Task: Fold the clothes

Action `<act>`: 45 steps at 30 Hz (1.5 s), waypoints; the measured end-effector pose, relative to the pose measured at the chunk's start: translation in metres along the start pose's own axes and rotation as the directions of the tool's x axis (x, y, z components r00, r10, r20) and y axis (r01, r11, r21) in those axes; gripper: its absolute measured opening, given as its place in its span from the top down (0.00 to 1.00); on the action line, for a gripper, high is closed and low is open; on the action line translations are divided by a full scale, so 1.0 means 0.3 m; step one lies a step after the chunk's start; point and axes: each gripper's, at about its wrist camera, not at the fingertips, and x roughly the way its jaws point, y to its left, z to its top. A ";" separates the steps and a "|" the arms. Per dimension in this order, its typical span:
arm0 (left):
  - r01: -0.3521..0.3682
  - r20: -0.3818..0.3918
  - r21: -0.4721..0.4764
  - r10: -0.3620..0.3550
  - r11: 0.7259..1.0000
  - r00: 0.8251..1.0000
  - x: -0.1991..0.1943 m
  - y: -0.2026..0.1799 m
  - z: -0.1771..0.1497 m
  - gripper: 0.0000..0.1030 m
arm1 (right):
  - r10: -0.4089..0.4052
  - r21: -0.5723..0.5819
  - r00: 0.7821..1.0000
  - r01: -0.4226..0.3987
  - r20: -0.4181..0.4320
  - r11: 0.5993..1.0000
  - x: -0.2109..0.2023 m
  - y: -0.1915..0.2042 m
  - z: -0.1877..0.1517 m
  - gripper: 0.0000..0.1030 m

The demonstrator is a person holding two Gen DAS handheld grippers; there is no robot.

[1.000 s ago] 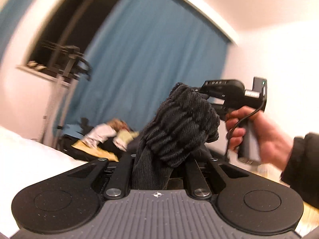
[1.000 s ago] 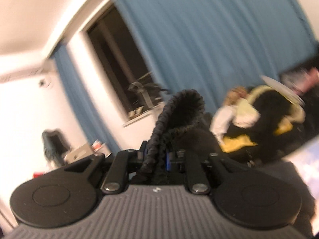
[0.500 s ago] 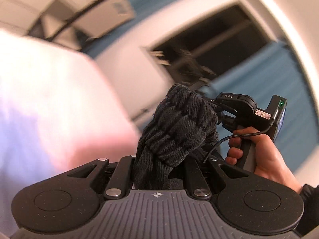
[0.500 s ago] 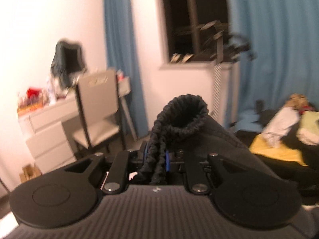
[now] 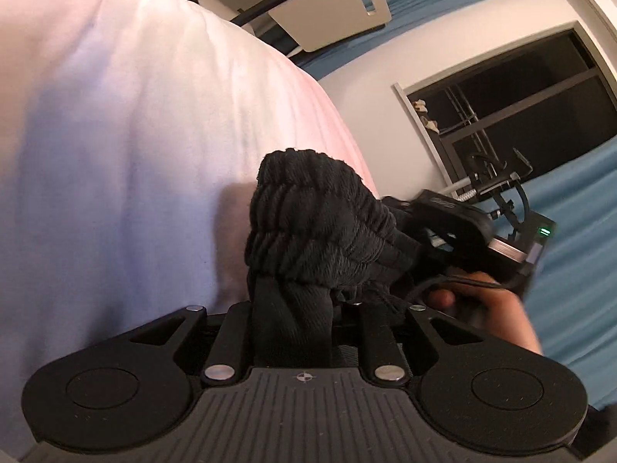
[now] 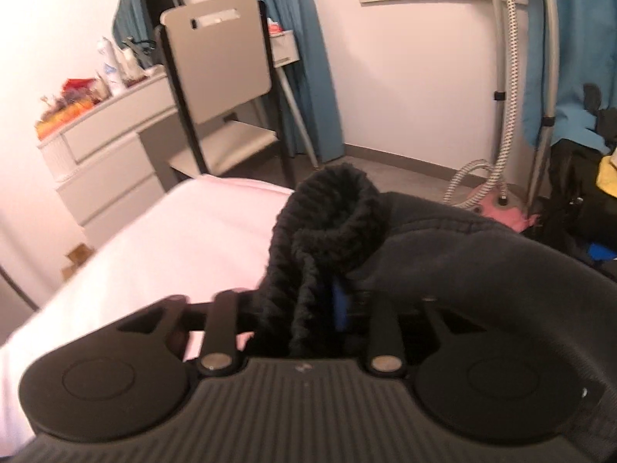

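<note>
A black garment with a ribbed elastic band [image 5: 316, 223] is bunched between the fingers of my left gripper [image 5: 297, 308], which is shut on it above the white bed [image 5: 115, 135]. My right gripper [image 6: 308, 308] is shut on another part of the same ribbed band [image 6: 331, 208]; the smooth black cloth [image 6: 482, 254] drapes off to its right. In the left wrist view the right gripper's body [image 5: 462, 227] and the hand holding it sit close beside the bunched band. The fingertips of both grippers are hidden by cloth.
The white bed [image 6: 162, 254] lies below and left. A grey chair [image 6: 219, 58] and a dresser [image 6: 100, 154] with clutter stand beyond it. A garment steamer [image 6: 501, 115], blue curtains [image 6: 297, 38] and a pile of clothes [image 6: 586, 193] are to the right.
Both grippers have swung down and round from facing the curtain and window to facing the bed, carrying the black garment. The grips have not changed.
</note>
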 end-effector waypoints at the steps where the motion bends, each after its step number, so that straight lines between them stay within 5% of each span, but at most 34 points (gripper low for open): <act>1: -0.007 -0.002 0.003 0.007 1.000 1.000 0.005 0.000 0.001 0.79 | 0.002 -0.001 1.000 -0.002 0.000 1.000 -0.034 0.002 0.005 0.52; 5: -0.025 -0.026 0.005 0.025 1.000 0.999 0.012 -0.012 0.005 0.66 | 0.026 -0.016 0.999 -0.026 0.033 1.000 -0.279 0.021 0.004 0.36; 6: -0.016 -0.046 0.006 0.017 1.000 0.999 0.005 -0.015 0.000 0.51 | 0.024 -0.028 0.999 -0.023 0.046 0.999 -0.356 0.030 -0.003 0.35; 7: -0.005 -0.069 0.032 0.008 0.999 0.998 0.001 -0.026 -0.006 0.45 | 0.023 -0.037 0.998 -0.020 0.063 0.999 -0.440 0.035 -0.010 0.35; 14: -0.064 -0.087 0.172 0.080 0.983 0.993 -0.055 -0.152 -0.075 0.33 | -0.032 -0.025 0.979 0.038 0.202 0.999 -1.091 -0.030 -0.151 0.34; 17: -0.093 -0.079 0.243 0.115 0.965 0.990 -0.113 -0.195 -0.108 0.09 | -0.089 0.038 0.958 0.082 0.271 0.996 -1.345 -0.083 -0.272 0.31; 24: -0.047 -0.107 0.364 0.091 0.930 0.990 -0.244 -0.286 -0.230 0.09 | -0.255 0.275 0.888 0.154 0.382 0.949 -1.735 -0.289 -0.679 0.21; 28: 0.013 -0.135 0.467 0.057 0.884 0.989 -0.313 -0.351 -0.334 0.09 | -0.344 0.454 0.837 0.131 0.427 0.882 -1.787 -0.468 -0.930 0.15; 32: 0.060 -0.161 0.516 0.028 0.855 0.986 -0.380 -0.385 -0.424 0.09 | -0.446 0.594 0.820 0.167 0.360 0.787 -1.767 -0.635 -1.060 0.14; 36: 0.081 -0.151 0.537 0.001 0.840 0.989 -0.396 -0.408 -0.449 0.09 | -0.452 0.734 0.824 0.067 0.342 0.676 -1.769 -0.775 -1.099 0.12; 45: -0.027 -0.164 0.287 0.076 0.957 0.984 -0.255 -0.296 -0.396 0.09 | -0.394 0.702 0.850 0.041 0.349 0.711 -1.699 -1.033 -1.124 0.11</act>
